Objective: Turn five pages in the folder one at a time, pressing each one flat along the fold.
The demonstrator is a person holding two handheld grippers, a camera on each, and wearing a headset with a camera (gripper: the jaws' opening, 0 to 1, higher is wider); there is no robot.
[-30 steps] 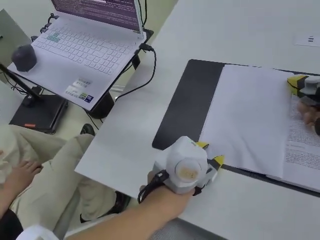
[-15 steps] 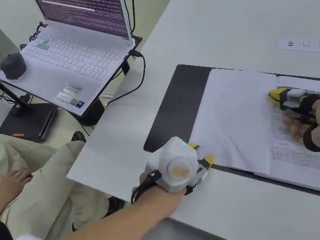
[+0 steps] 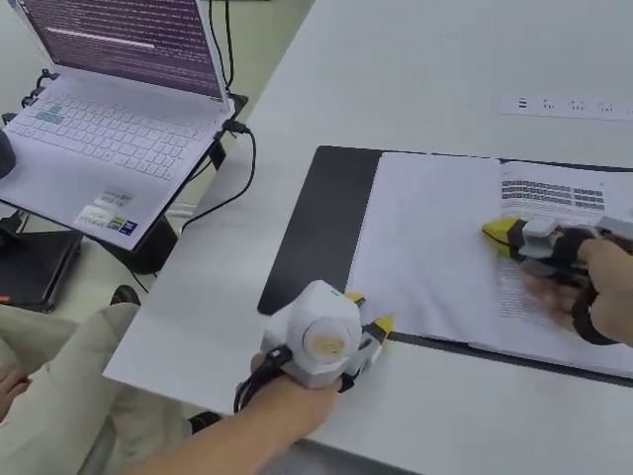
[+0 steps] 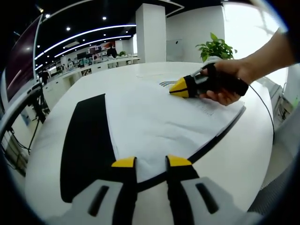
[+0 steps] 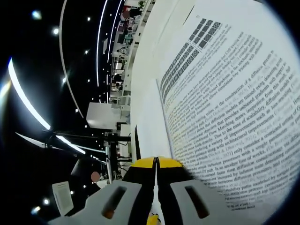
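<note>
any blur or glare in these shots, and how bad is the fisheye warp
Head view: the right gripper and the hand behind it are motion-blurred; the laptop is crisp. Left gripper view: the table edge bows from fisheye, the window is blown out. Right gripper view: the printed page curves, ceiling lights stretch into arcs.
</note>
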